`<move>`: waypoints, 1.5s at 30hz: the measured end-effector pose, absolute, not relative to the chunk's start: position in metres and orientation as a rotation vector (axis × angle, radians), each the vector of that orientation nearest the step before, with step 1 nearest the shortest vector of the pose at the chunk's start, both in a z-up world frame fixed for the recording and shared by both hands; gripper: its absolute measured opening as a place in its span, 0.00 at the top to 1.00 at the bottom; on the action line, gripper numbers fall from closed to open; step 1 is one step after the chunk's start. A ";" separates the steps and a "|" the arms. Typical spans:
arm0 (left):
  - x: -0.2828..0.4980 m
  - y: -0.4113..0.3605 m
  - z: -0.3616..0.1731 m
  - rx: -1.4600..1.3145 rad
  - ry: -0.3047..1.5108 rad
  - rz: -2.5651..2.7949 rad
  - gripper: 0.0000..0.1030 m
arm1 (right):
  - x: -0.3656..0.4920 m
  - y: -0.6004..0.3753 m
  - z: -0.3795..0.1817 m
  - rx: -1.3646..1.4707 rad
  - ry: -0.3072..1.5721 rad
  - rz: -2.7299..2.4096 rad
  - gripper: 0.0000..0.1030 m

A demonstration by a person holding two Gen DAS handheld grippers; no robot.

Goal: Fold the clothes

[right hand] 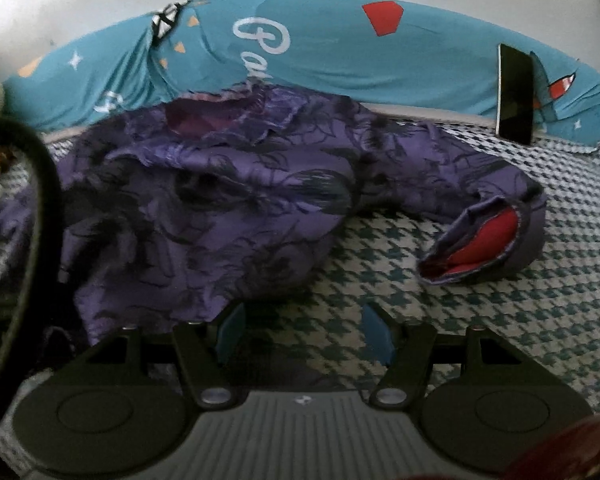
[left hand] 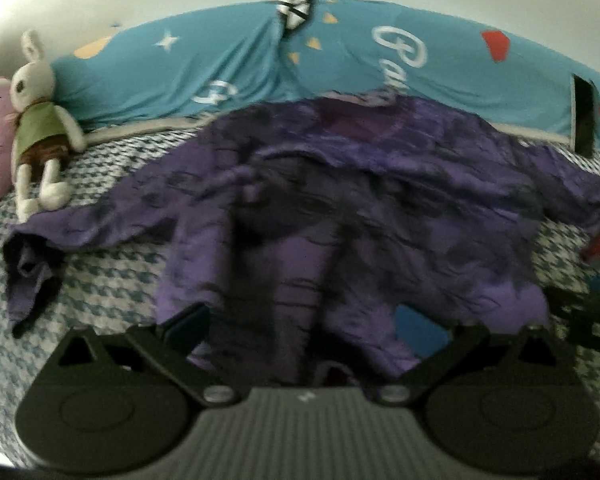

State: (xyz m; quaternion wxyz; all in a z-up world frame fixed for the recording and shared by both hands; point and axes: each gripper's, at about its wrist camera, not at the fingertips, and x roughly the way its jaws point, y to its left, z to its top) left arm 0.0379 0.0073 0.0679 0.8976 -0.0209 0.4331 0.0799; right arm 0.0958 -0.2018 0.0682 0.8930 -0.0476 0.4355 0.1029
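Houndstooth bedding (right hand: pixel 500 280) carries a crumpled purple shirt (right hand: pixel 204 208), its red-lined cuff (right hand: pixel 480 240) lying to the right. Behind runs a teal quilt (right hand: pixel 340 60); a plush rabbit (left hand: pixel 40 120) lies far left. Left gripper (left hand: pixel 300 332) gapes wide, its jaws either side of the shirt's hem. Right gripper (right hand: pixel 300 332) is spread open over bare bedding, holding nothing.
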 end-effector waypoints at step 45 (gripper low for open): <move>0.036 0.077 0.034 -0.081 0.842 0.269 0.38 | 0.081 -0.187 0.070 0.038 0.756 0.198 0.91</move>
